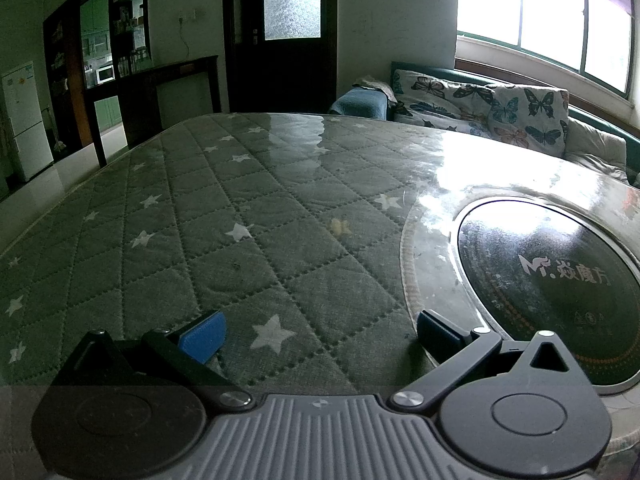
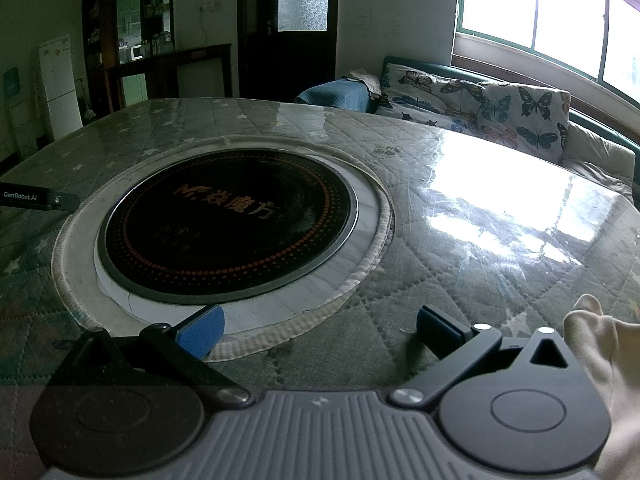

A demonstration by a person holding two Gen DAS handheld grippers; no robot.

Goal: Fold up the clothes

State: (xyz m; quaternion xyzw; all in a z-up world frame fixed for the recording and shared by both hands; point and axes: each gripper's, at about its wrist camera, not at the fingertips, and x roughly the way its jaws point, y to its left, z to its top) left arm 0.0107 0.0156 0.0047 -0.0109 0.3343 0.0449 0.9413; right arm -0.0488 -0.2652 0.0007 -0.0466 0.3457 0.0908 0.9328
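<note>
My left gripper [image 1: 320, 334] is open and empty, low over the quilted green star-patterned table cover [image 1: 208, 216]. My right gripper [image 2: 320, 334] is open and empty, low over the same cover [image 2: 460, 264], just in front of the round black cooktop [image 2: 228, 228]. A piece of cream-coloured cloth [image 2: 600, 344] shows at the right edge of the right wrist view, beside the gripper body; its full shape is hidden. The left gripper's body [image 2: 36, 198] shows at the left edge of the right wrist view.
The round black cooktop [image 1: 548, 272] is set into the table, right of my left gripper. A sofa with butterfly-print cushions [image 1: 480, 108] stands behind the table under a bright window. A dark door [image 1: 288, 32], shelves and a white fridge [image 1: 22, 120] stand at the back.
</note>
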